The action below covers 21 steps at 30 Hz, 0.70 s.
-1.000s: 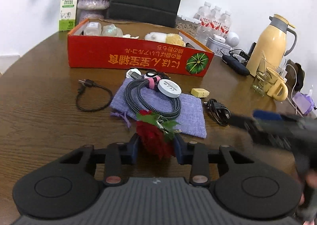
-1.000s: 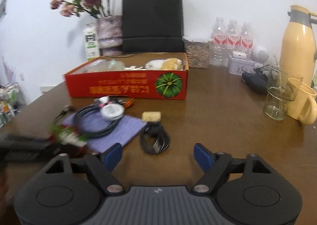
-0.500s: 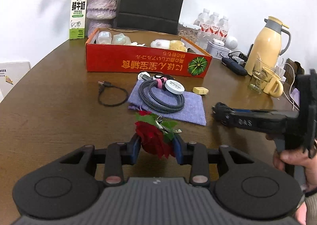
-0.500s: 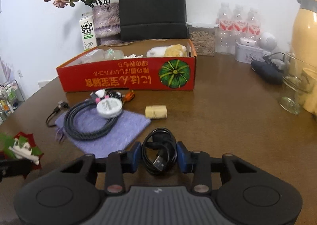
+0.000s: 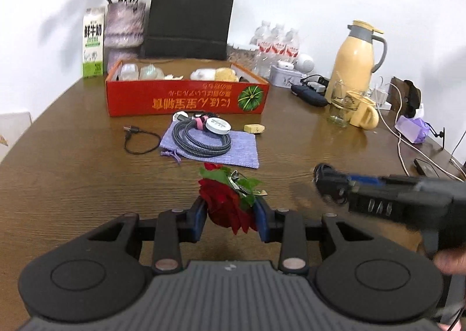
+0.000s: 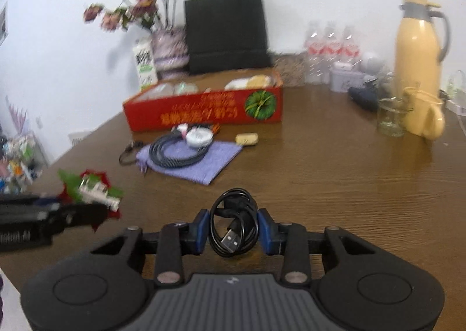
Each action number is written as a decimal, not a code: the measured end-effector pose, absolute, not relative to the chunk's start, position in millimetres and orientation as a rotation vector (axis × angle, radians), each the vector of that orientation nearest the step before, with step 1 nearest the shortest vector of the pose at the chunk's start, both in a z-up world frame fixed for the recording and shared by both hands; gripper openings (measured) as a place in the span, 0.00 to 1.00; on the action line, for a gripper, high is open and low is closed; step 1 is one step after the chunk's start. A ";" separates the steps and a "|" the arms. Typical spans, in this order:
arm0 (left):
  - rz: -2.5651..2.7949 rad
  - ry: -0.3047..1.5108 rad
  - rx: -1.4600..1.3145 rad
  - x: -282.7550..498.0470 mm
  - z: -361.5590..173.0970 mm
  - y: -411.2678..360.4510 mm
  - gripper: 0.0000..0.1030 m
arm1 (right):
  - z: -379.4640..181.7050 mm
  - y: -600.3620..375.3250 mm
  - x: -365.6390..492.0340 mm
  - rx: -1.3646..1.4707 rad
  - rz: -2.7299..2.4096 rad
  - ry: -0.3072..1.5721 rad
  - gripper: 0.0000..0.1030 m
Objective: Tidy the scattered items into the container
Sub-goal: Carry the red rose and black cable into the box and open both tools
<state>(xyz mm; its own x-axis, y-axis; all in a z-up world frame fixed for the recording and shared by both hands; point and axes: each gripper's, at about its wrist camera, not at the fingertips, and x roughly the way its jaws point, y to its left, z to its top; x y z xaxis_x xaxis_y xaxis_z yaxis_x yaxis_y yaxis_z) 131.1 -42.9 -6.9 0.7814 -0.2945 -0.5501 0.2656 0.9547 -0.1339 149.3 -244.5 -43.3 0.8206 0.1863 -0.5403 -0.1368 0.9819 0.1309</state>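
Observation:
My left gripper [image 5: 231, 221] is shut on a red rose clip [image 5: 225, 204] with green leaves, held above the table. My right gripper [image 6: 233, 229] is shut on a coiled black USB cable [image 6: 233, 226], also lifted; it shows at the right of the left wrist view [image 5: 332, 185]. The red cardboard box [image 5: 186, 101] stands at the far middle with several items inside. In front of it lie a purple pouch [image 5: 221, 147], a grey braided cable [image 5: 201, 141] with a white round charger [image 5: 218, 125], a thin black cable [image 5: 139, 141] and a yellow eraser [image 5: 254, 128].
A black paper bag [image 5: 189, 19], flower vase [image 5: 123, 28] and milk carton [image 5: 93, 42] stand behind the box. Water bottles [image 5: 276, 45], a yellow thermos [image 5: 355, 60], a glass [image 5: 337, 106] and yellow mug [image 5: 364, 112] crowd the right side.
My right gripper closed on the black USB cable and lifted it off the table. My left gripper rose higher and drew back with the rose.

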 end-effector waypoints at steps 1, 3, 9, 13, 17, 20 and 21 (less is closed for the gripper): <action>-0.299 0.599 -0.050 127.5 -6.6 -41.7 0.34 | -39.3 -247.0 146.1 0.094 0.166 0.573 0.33; -0.288 0.603 -0.054 123.4 -7.3 -38.0 0.34 | -32.9 -249.8 141.3 0.105 0.157 0.555 0.33; -0.249 0.617 -0.111 123.6 -7.3 -17.4 0.34 | -30.7 -252.4 136.3 0.139 0.153 0.543 0.33; -0.262 0.600 -0.126 143.6 5.1 -3.9 0.34 | -28.4 -252.9 147.0 0.139 0.173 0.557 0.33; -0.301 0.570 -0.144 190.8 32.0 8.9 0.34 | -8.0 -253.2 177.2 0.154 0.255 0.555 0.33; -0.318 0.579 -0.133 243.2 52.1 11.0 0.34 | 20.3 -249.1 207.1 0.128 0.315 0.505 0.33; -0.319 0.591 -0.147 265.4 58.9 13.4 0.34 | 29.7 -247.6 219.4 0.126 0.340 0.486 0.33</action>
